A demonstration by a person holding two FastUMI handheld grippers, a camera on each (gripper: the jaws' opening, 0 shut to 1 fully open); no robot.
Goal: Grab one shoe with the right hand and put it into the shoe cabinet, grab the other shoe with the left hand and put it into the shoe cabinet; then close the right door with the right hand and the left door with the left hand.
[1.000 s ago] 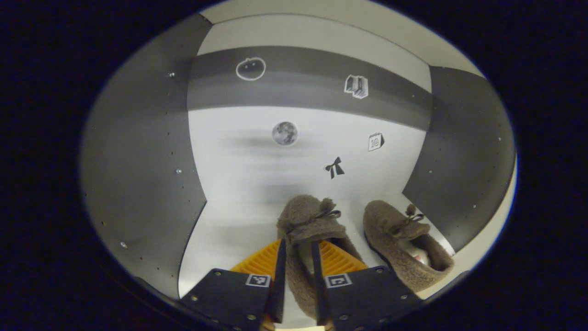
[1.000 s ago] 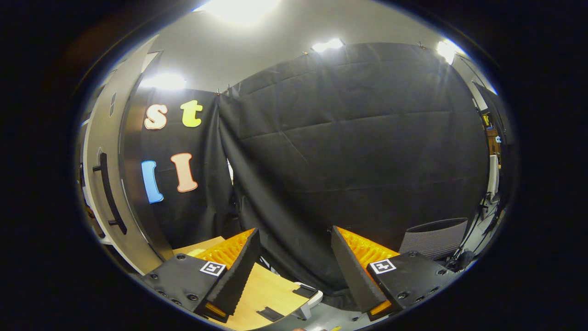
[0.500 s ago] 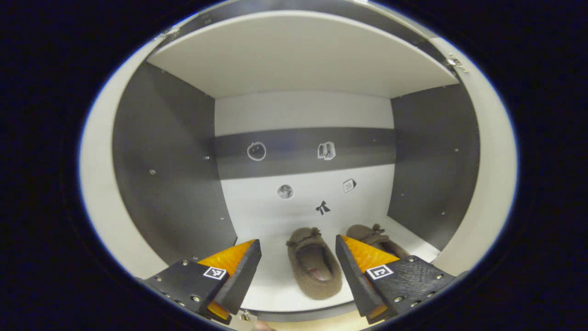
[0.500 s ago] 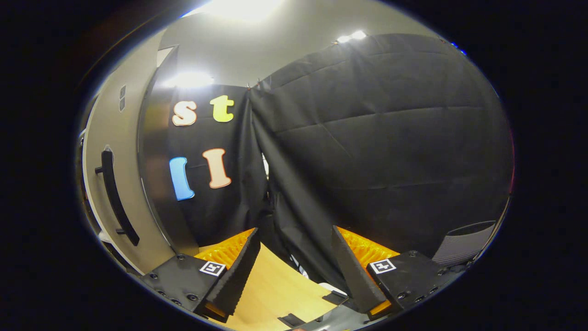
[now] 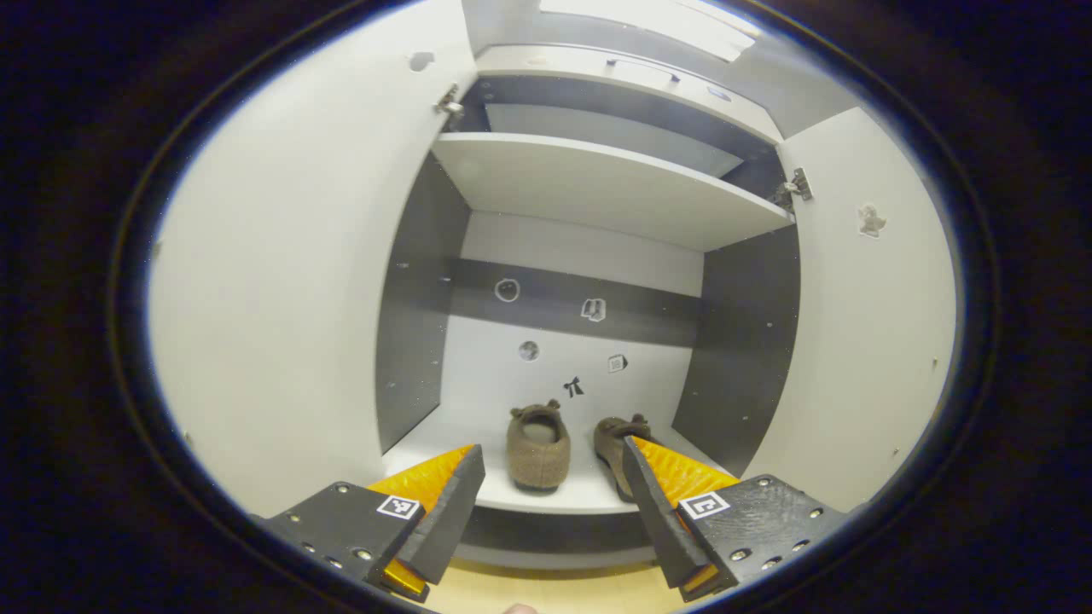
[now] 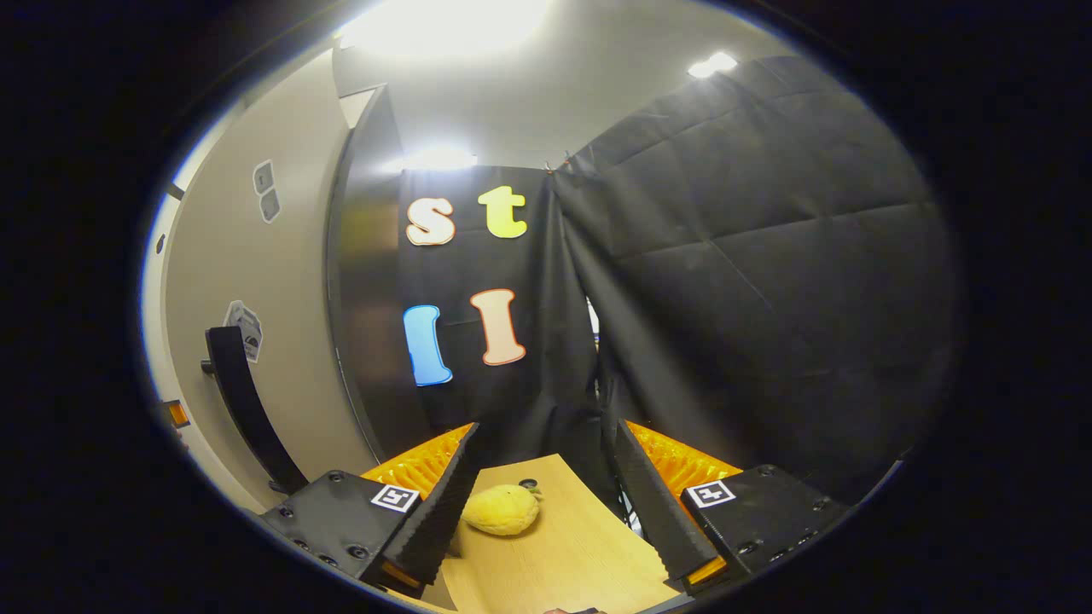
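In the left gripper view, nearest: left tool [image 5: 553,503] with jaws spread wide, nothing between them, held off in front of the white shoe cabinet with grey inner walls [image 5: 738,358]. Below the tool, a strip of light wooden counter [image 5: 554,588], mostly cut off at the bottom edge. Farther in, on the cabinet's bottom white shelf [image 5: 554,495]: two brown fuzzy slippers. Left brown fuzzy slipper [image 5: 537,437] fully visible, heel toward the camera, toe toward the back panel. Right brown fuzzy slipper [image 5: 612,437] just beside it, apart, partly hidden behind the tool's right finger. Two white doors standing open: left white door [image 5: 290,298] and right white door [image 5: 862,341], each showing its inner face, lower corners cut off. One hinge visible at the top of each door. Above the slippers, one white upper shelf [image 5: 597,183]. On the back panel, five small stickers [image 5: 573,385], too small to make out beyond one bow shape.

In the right gripper view, nearest: right tool [image 6: 546,499] likewise wide open and empty, pointed away from the cabinet's inside. Between its fingers, farther off, one yellow lemon-like fruit [image 6: 502,509] lying on the light wooden counter [image 6: 563,554], partly hidden by the left finger. At left, outer face of a pale door [image 6: 256,281] with one black bar handle [image 6: 247,409], lower end hidden behind the tool body. Beyond, black cloth wall [image 6: 751,281] and two bright ceiling lights [image 6: 444,21].
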